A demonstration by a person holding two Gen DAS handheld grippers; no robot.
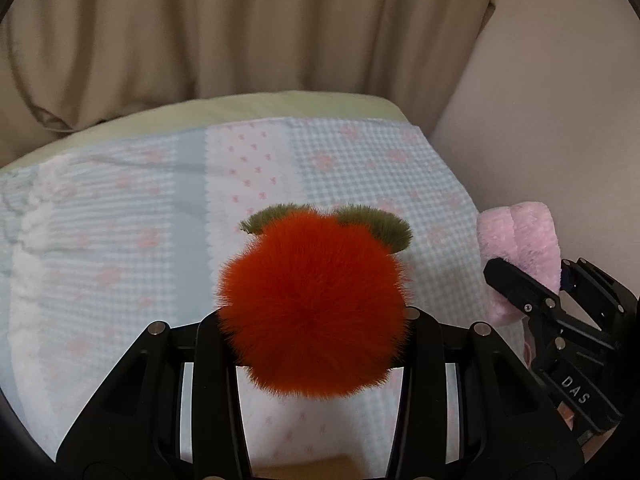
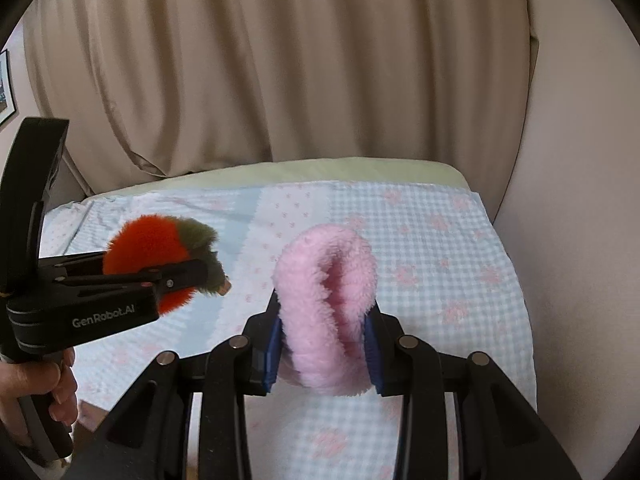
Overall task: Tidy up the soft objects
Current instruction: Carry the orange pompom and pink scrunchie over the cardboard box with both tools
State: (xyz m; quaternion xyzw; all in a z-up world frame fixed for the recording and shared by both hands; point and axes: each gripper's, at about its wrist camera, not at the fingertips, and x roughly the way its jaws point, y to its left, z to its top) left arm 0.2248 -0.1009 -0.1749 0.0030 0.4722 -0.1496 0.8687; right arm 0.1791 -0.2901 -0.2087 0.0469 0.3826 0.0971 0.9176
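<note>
My left gripper (image 1: 314,320) is shut on a fluffy orange pom-pom (image 1: 312,304) with olive-green tufts on top, held above the bed. It also shows in the right wrist view (image 2: 144,252), where the left gripper (image 2: 192,276) comes in from the left. My right gripper (image 2: 324,344) is shut on a folded pink plush piece (image 2: 326,308), squeezed between its blue pads (image 2: 270,354). In the left wrist view the pink plush (image 1: 520,248) and the right gripper (image 1: 516,284) sit at the right edge.
A light-blue and pink patchwork blanket (image 2: 440,248) covers the bed, over a pale green sheet (image 1: 240,110). Beige curtains (image 2: 300,80) hang behind. A wall (image 1: 540,120) runs along the bed's right side. A hand (image 2: 36,384) grips the left handle.
</note>
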